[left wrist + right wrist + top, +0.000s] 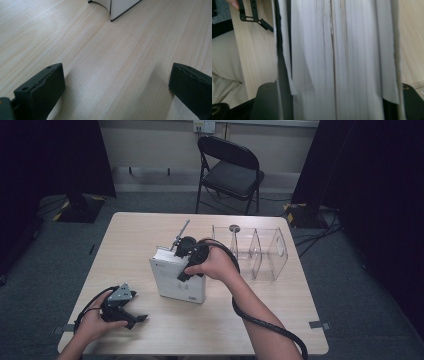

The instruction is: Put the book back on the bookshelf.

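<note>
Wood table (150, 227): white book (175, 277) mid, clear rack (270, 252) far right. R gripper (332, 100) straddles book's page edge, jaws loose. L gripper (116, 85) wide apart, idle. Centre grip w/ even squeeze before lifting.

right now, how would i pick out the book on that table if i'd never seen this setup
Start at the wooden table in front of the folding chair. Near its middle, just left of the clear divided rack, the book stands on edge with the right gripper at its top. It is the white, thick, opaque block, unlike the see-through rack beside it.
</note>
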{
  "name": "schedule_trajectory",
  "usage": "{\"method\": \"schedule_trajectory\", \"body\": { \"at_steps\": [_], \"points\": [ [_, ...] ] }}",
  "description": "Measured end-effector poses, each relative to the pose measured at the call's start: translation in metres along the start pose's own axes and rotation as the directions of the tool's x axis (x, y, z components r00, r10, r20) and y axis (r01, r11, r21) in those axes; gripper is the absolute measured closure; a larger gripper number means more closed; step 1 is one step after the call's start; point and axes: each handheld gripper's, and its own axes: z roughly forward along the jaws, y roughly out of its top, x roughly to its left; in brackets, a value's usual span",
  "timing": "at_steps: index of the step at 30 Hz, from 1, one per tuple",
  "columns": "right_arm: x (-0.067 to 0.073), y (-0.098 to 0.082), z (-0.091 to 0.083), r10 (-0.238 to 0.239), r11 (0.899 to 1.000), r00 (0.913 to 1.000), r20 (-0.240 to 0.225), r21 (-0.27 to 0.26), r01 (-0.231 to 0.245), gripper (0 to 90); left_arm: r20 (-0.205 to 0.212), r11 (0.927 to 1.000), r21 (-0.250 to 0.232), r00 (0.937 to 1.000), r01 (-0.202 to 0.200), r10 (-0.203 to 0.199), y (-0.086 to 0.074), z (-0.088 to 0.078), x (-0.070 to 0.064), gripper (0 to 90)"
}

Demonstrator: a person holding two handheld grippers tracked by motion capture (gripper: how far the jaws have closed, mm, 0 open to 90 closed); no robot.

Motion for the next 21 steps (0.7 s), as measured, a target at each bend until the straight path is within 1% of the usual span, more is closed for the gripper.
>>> {"method": "schedule_trajectory", "body": {
  "at_steps": [2, 4, 8, 13, 15, 16, 17, 18, 21],
  "points": [
    [-0.0008, -0.0012, -0.0005, -0.005, 1.000, 0.9999, -0.011, -0.017, 0.004, 38.5, 0.000, 1.0000, 0.000, 1.0000, 0.000, 0.000, 0.0000, 0.0000, 0.0000, 0.0],
    [0.0000, -0.0016, -0.0006, 0.009, 1.000, 0.9999, -0.009, -0.024, -0.009, 38.3, 0.000, 1.0000, 0.000, 1.0000, 0.000, 0.000, 0.0000, 0.0000, 0.0000, 0.0],
    [-0.0003, -0.0011, 0.0011, -0.017, 0.999, 0.9998, 0.007, -0.033, 0.018, 37.1, 0.000, 1.0000, 0.000, 1.0000, 0.000, 0.000, 0.0000, 0.0000, 0.0000, 0.0],
    [-0.0004, -0.0003, 0.0018, 0.001, 1.000, 1.0000, 0.007, -0.027, -0.001, 40.7, 0.004, 1.0000, -0.001, 1.0000, 0.001, -0.001, 0.0001, 0.0001, 0.0003, 0.0],
    [0.0007, -0.0005, 0.0016, -0.006, 1.000, 0.9999, 0.010, -0.025, 0.006, 43.4, 0.005, 1.0000, -0.002, 1.0000, 0.001, -0.001, 0.0001, 0.0001, 0.0003, 0.0],
    [0.0025, -0.0004, 0.0016, 0.007, 1.000, 0.9999, 0.007, -0.024, -0.007, 44.7, 0.004, 1.0000, -0.002, 1.0000, 0.001, -0.001, 0.0001, 0.0001, 0.0003, 0.0],
    [0.0031, -0.0001, 0.0016, 0.006, 1.000, 1.0000, 0.007, -0.021, -0.006, 46.2, 0.005, 1.0000, -0.001, 1.0000, 0.000, 0.000, 0.0001, 0.0001, 0.0004, 0.0],
    [0.0040, 0.0002, 0.0013, 0.027, 0.999, 0.9996, 0.000, -0.018, -0.027, 46.9, 0.005, 1.0000, -0.001, 1.0000, 0.000, 0.000, 0.0001, 0.0002, 0.0004, 0.0],
    [0.0056, 0.0007, 0.0004, 0.040, 0.999, 0.9990, 0.023, -0.021, -0.039, 49.5, 0.005, 1.0000, -0.002, 1.0000, 0.000, 0.000, 0.0001, 0.0002, 0.0004, 0.0]
  ]
}}
